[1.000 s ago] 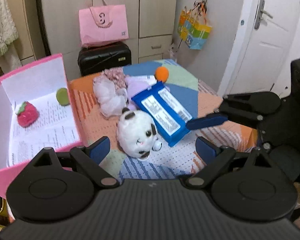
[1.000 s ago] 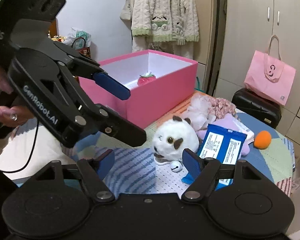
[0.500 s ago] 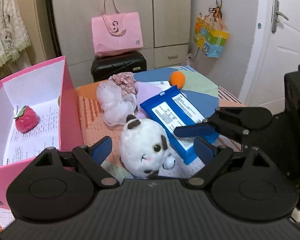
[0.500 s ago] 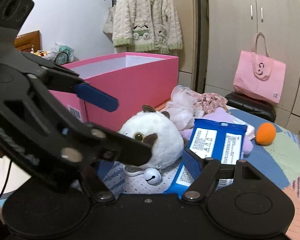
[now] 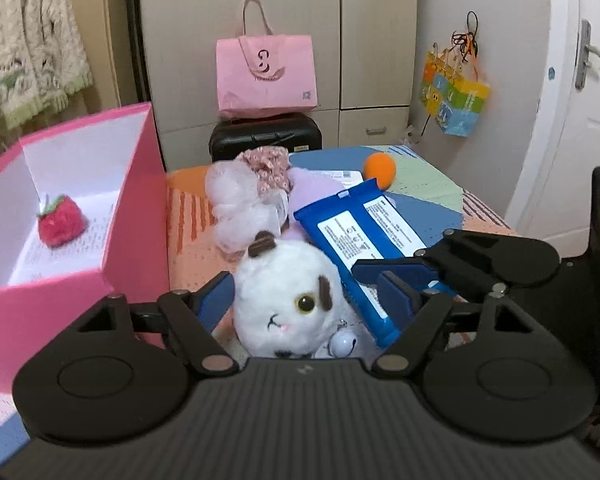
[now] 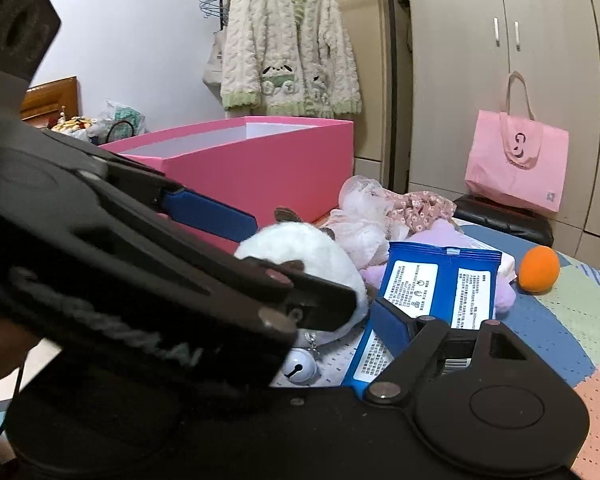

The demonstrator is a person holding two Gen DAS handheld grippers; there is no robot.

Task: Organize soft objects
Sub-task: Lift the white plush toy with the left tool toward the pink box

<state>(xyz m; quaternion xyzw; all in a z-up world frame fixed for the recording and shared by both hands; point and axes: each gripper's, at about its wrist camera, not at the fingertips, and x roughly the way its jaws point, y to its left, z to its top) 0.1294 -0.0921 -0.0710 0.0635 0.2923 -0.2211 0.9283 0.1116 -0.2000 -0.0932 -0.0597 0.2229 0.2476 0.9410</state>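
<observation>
A stiff pink box holds a fuzzy strawberry. Beside it, the round plush cat sits between the closing left gripper, nearer than before, pads apart from its fur. The glossy blue packet underlies the opening, empty right gripper.

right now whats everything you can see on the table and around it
plush cat toy: 1, white with brown patches, between the left gripper's fingers
wipes pack: 1, blue, right of the toy
ball: 1, orange, far table side
scrunchies: pile, pink and floral, behind the toy
storage box: 1, pink, left
strawberry plush: 1, red, inside the box
tote bag: 1, pink, on a black suitcase
left gripper: closing around the toy
right gripper: opening, over the pack
</observation>
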